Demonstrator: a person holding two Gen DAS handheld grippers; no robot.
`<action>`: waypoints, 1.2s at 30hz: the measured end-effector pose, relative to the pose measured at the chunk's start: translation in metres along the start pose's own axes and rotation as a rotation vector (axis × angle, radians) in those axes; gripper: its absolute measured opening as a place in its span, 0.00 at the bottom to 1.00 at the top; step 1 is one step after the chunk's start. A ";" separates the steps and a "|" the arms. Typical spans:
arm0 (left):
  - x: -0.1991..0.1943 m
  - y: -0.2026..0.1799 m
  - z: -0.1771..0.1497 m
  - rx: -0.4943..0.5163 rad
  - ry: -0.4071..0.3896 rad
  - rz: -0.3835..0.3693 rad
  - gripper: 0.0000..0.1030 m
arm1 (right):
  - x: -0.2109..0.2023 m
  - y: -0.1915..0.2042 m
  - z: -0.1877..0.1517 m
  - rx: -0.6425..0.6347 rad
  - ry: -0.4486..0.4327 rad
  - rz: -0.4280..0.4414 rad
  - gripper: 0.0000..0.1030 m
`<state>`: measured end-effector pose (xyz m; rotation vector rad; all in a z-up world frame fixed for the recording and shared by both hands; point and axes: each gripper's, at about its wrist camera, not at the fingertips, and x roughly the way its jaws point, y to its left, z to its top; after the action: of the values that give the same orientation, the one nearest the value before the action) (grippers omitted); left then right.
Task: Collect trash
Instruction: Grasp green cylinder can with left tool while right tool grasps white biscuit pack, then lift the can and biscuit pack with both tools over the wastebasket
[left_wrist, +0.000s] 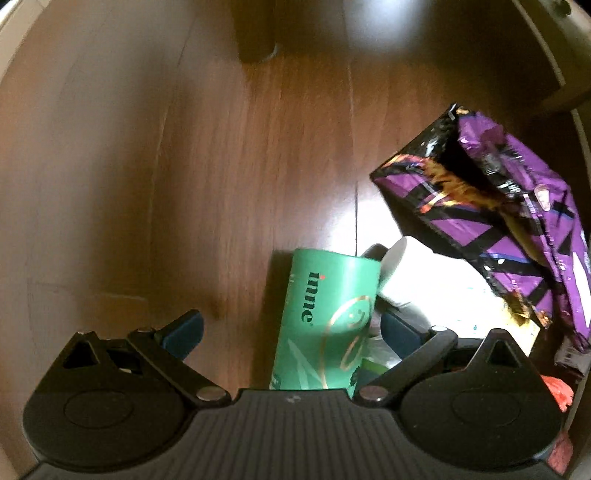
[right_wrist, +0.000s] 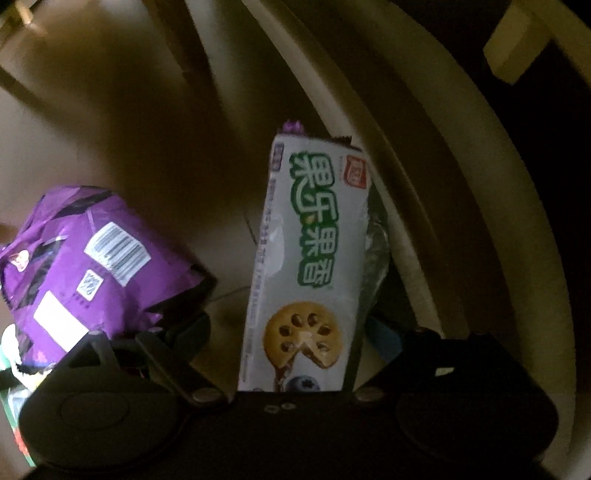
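left gripper (left_wrist: 291, 328) wide around green tube (left_wrist: 325, 321); bare floor (left_wrist: 147, 184) leftward.

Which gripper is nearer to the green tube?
Left. The green tube lies between the left gripper's open fingers. The right gripper has a white biscuit pack between its fingers; the tube doesn't show in its view.

Counted one green tube (left_wrist: 325, 325), one white cup (left_wrist: 397, 275), one purple snack bag (left_wrist: 517, 221), one white biscuit packet (right_wrist: 310, 266). Found two grippers, one left gripper (left_wrist: 291, 332), one right gripper (right_wrist: 291, 336). Made out red scraps (left_wrist: 557, 395), number uncertain.
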<state>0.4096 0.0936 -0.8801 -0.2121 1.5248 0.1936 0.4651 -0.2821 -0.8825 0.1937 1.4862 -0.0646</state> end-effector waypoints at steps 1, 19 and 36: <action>0.003 0.000 0.000 -0.003 0.009 -0.001 0.99 | 0.003 0.000 0.000 0.004 0.003 -0.005 0.86; -0.023 -0.011 0.000 -0.005 0.025 0.021 0.47 | -0.031 0.017 -0.037 -0.238 -0.048 -0.094 0.41; -0.276 -0.014 0.000 -0.066 -0.063 -0.051 0.47 | -0.271 0.075 -0.030 -0.332 -0.132 0.094 0.41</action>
<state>0.4025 0.0814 -0.6036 -0.2945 1.4504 0.2084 0.4243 -0.2238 -0.6088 -0.0098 1.3325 0.2402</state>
